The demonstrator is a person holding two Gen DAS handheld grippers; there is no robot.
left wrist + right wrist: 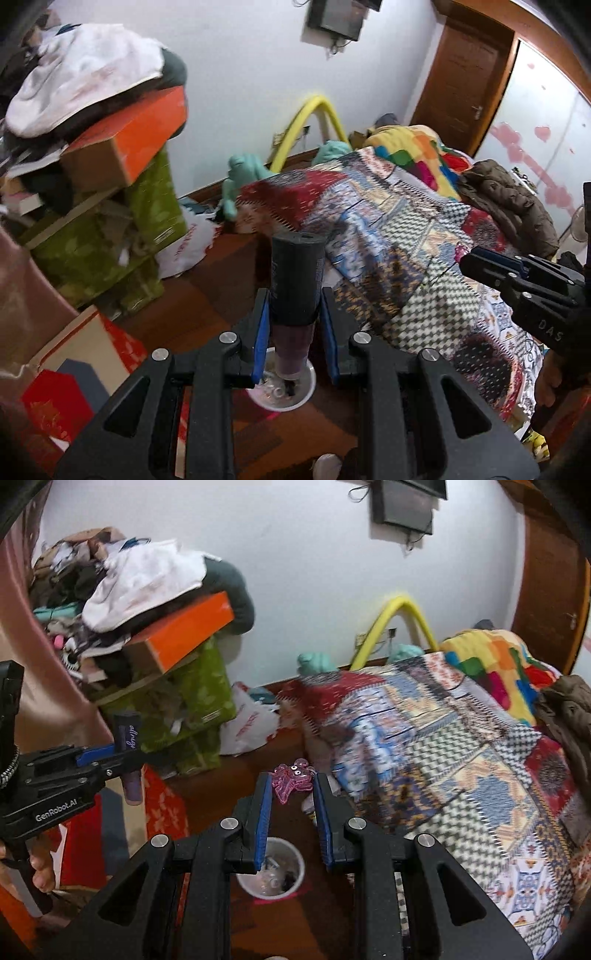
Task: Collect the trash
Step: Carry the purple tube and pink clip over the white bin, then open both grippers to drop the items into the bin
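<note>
In the left wrist view my left gripper point(294, 299) is shut on a dark tube point(295, 280) with a purple lower end, held upright between the blue pads. Right under it on the floor stands a white bin point(308, 391) with bits of trash inside. My right gripper point(292, 781) is shut on a small pink see-through toy point(291, 779), above and just behind the same white bin point(299, 871). Each gripper shows in the other's view: the right gripper point(476, 260) at the right edge, the left gripper point(118, 757) at the left with the tube point(127, 738).
A bed under a patchwork quilt point(443, 757) fills the right side, with a brown jacket point(509, 199) on it. At the left rises a pile of green and orange boxes point(177, 642) topped with clothes. Red boxes point(55, 402) and a white plastic bag point(247, 727) lie on the wooden floor.
</note>
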